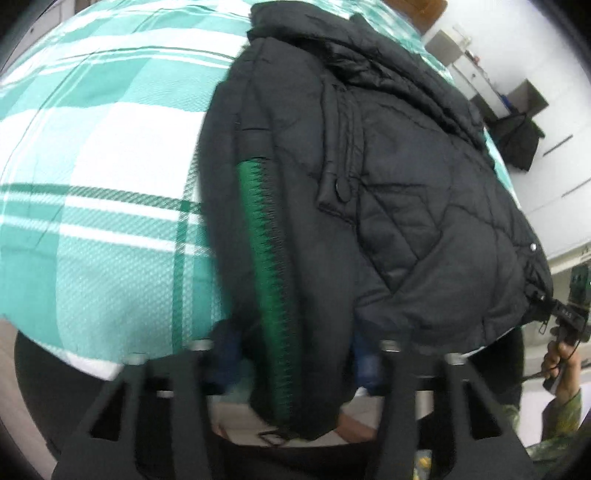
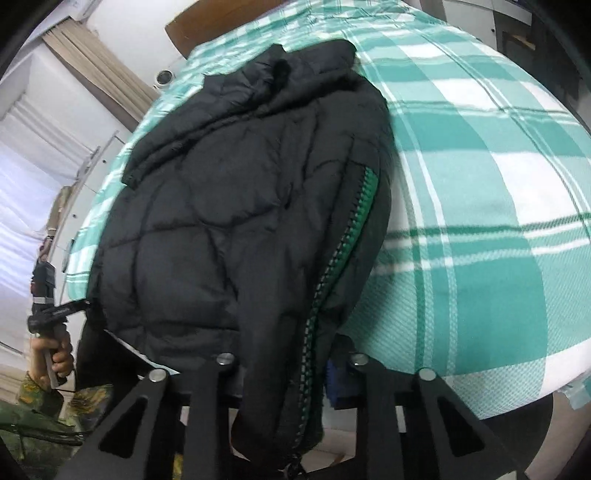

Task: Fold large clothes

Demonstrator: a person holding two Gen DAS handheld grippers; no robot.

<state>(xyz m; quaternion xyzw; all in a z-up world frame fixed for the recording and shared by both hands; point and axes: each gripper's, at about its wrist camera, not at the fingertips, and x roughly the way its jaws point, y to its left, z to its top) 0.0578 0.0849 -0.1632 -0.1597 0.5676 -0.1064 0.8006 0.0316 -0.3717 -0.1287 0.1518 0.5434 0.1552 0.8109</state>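
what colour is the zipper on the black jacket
Green, running along the black jacket's front edge; the zipper shows best in the left wrist view.

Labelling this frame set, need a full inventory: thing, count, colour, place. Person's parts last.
jacket: 1, black quilted, lying on the bed, hem hanging over the near edge
zipper: 1, green tape, along the jacket's front edge
bedsheet: 1, teal and white check, covering the bed
headboard: 1, brown, far end of bed
curtain: 1, beige, beside the bed in the right wrist view
left tongs: 1, black, closed on the jacket hem by the zipper
right tongs: 1, black, closed on the jacket hem
hand: 1, camouflage sleeve, gripping a handle
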